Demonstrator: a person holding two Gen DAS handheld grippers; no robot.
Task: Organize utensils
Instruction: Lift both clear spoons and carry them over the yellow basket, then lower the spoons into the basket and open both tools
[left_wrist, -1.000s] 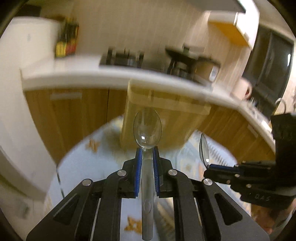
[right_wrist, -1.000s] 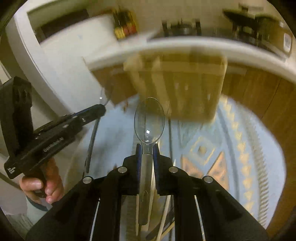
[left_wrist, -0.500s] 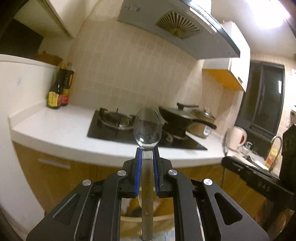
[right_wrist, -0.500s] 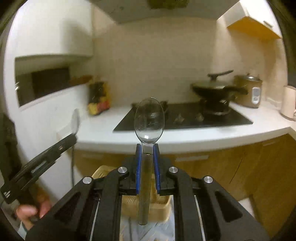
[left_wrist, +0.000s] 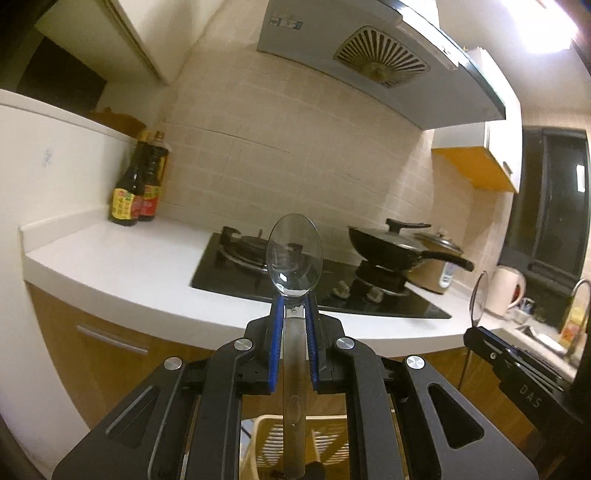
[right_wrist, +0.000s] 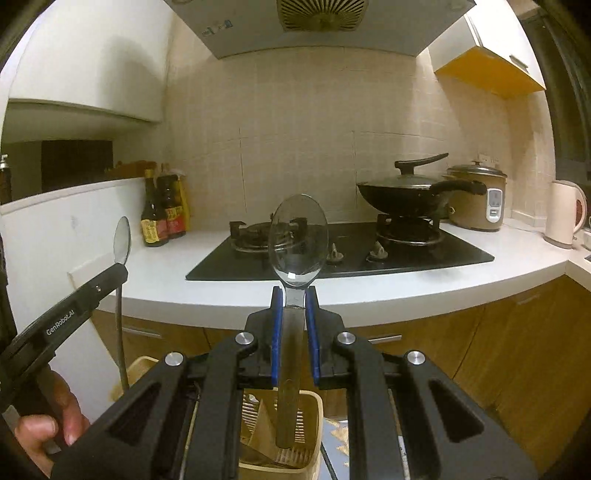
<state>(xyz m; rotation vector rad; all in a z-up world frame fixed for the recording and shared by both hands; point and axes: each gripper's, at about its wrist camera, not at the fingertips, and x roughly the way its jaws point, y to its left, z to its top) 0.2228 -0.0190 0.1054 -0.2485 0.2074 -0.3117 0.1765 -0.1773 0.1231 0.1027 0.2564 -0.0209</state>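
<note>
**Both Grippers Holding Spoons Above the Utensil Basket**

A spoon is being held in each gripper. The left gripper (left_wrist: 294, 314) is being kept closed on the neck of the left spoon (left_wrist: 294, 254), with the blue fingers (left_wrist: 276, 332) pressing on either side of the handle. The bowl is being presented upright and ahead of the fingers, and the handle is running back between them toward the camera.

The right gripper (right_wrist: 294, 299) is likewise being kept closed on the right spoon (right_wrist: 297, 236), bowl upright, handle trailing back between its blue fingers (right_wrist: 276, 325).

A cream slotted utensil basket (right_wrist: 316, 435) is being seen below both grippers, in front of the wooden cabinet doors and below the front edge of the surface (right_wrist: 369, 291). The handle end of the right spoon is hanging over the basket opening; contact with it cannot be determined.

In the right wrist view, the left gripper is being shown at the left edge, gripped by a hand (right_wrist: 48, 424).

On the white surface, a black gas hob (right_wrist: 340, 251) is being shown at the centre, with a lidded black pan (right_wrist: 410, 192) standing on its right burner. Sauce bottles (right_wrist: 162, 214) are standing in the rear left corner. A rice cooker (right_wrist: 476, 195) and a kettle (right_wrist: 563, 212) are standing toward the right end.
</note>
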